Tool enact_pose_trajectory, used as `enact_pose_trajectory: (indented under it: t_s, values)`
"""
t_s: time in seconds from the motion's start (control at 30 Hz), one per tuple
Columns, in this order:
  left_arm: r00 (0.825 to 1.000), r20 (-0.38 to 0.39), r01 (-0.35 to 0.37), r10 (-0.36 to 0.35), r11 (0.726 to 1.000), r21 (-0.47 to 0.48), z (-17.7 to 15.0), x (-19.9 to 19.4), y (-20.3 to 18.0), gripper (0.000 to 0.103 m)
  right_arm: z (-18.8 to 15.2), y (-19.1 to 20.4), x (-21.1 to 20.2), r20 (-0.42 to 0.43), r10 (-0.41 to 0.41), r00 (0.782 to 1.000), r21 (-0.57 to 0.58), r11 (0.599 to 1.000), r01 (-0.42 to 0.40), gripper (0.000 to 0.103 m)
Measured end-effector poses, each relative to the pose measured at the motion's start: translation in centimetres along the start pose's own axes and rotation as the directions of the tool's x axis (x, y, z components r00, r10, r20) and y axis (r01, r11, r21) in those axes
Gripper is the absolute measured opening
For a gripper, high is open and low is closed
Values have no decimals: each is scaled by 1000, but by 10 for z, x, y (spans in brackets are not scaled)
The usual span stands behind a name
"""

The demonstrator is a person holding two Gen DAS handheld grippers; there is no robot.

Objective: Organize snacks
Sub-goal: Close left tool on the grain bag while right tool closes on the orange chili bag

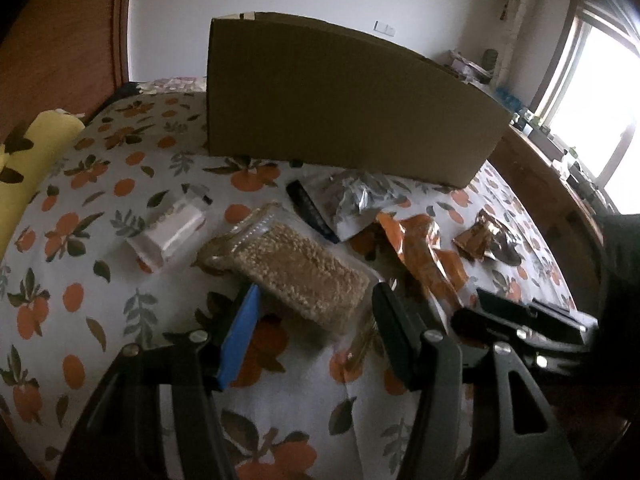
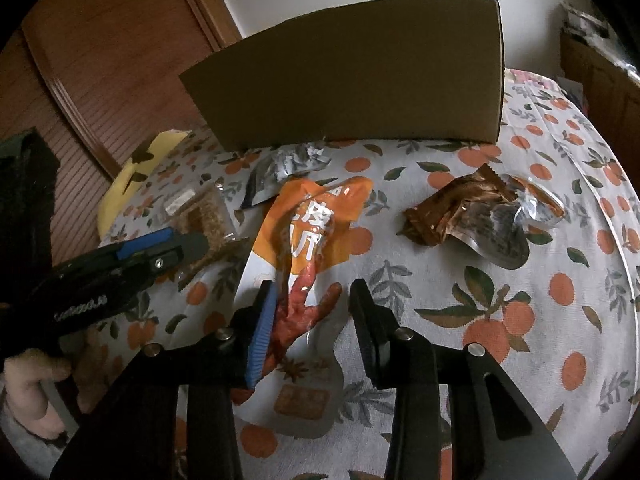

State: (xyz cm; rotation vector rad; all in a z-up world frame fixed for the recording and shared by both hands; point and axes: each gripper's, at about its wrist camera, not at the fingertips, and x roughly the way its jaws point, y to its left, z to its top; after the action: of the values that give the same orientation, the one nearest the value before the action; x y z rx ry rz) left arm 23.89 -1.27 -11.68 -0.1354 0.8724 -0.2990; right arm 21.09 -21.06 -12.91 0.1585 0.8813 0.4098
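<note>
Snacks lie on an orange-print cloth in front of a tall cardboard box [image 1: 344, 96]. My left gripper [image 1: 316, 300] is open, its jaws on either side of the near end of a clear bag of brown grains [image 1: 288, 264]. My right gripper [image 2: 312, 296] is open over an orange chicken-feet packet [image 2: 308, 232], jaws either side of it; that packet also shows in the left wrist view [image 1: 424, 256]. A silver bag [image 2: 288, 164], a brown crumpled wrapper [image 2: 464, 208] and a small clear packet [image 1: 172, 228] lie nearby. The box [image 2: 360, 76] hides what is inside it.
A yellow cushion [image 1: 28, 160] lies at the left edge of the cloth. A wooden headboard or door [image 2: 112, 60] stands behind it. A wooden sill [image 1: 560, 184] with small items runs along the right under a bright window. A dark flat packet [image 1: 308, 208] lies by the silver bag.
</note>
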Motion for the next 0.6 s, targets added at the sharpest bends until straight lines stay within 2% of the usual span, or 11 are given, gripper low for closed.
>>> enact_pose_trajectory:
  t_s: [0.2, 0.37, 0.5, 0.6]
  values:
    - [1000, 2, -2, 2, 1000, -5, 19, 8, -8, 58, -2, -4, -3, 9, 27, 1000, 19, 999, -27, 37]
    - [999, -19, -50, 50, 999, 3, 26, 21, -14, 60, -4, -4, -6, 17, 29, 999, 20, 999, -29, 37]
    - [994, -30, -100, 102, 994, 47, 25, 30, -22, 64, -4, -5, -7, 19, 40, 999, 28, 999, -40, 37]
    - [992, -62, -103, 106, 993, 54, 23, 41, -23, 65, -5, -4, -8, 20, 40, 999, 29, 999, -41, 37]
